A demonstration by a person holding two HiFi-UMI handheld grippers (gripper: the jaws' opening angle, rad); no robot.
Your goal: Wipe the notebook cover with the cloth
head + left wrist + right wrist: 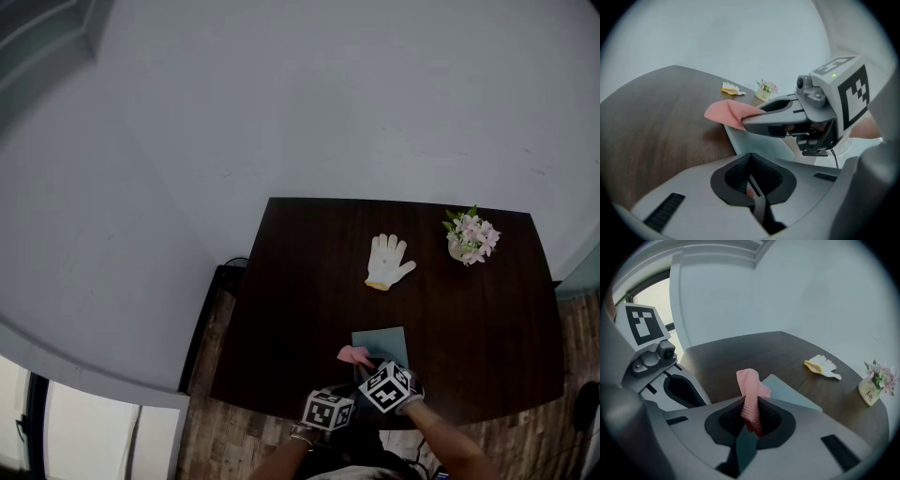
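Observation:
A teal notebook (382, 343) lies flat near the front edge of the dark table (300, 281). My right gripper (363, 366) is shut on a pink cloth (353, 355) over the notebook's near left corner. In the right gripper view the cloth (750, 385) sticks up from the shut jaws, with the notebook (792, 397) just beyond. I cannot tell whether the cloth touches the cover. My left gripper (345, 396) hangs close beside the right one, at the table's front edge. The left gripper view shows its jaws (751, 165) shut and the cloth (727, 113) poking from the right gripper (751, 123).
A white glove (388, 261) with a yellow cuff lies mid-table. A small pot of pink flowers (471, 236) stands at the back right. A pale wall rises behind the table. Wooden floor shows at the left and front edges.

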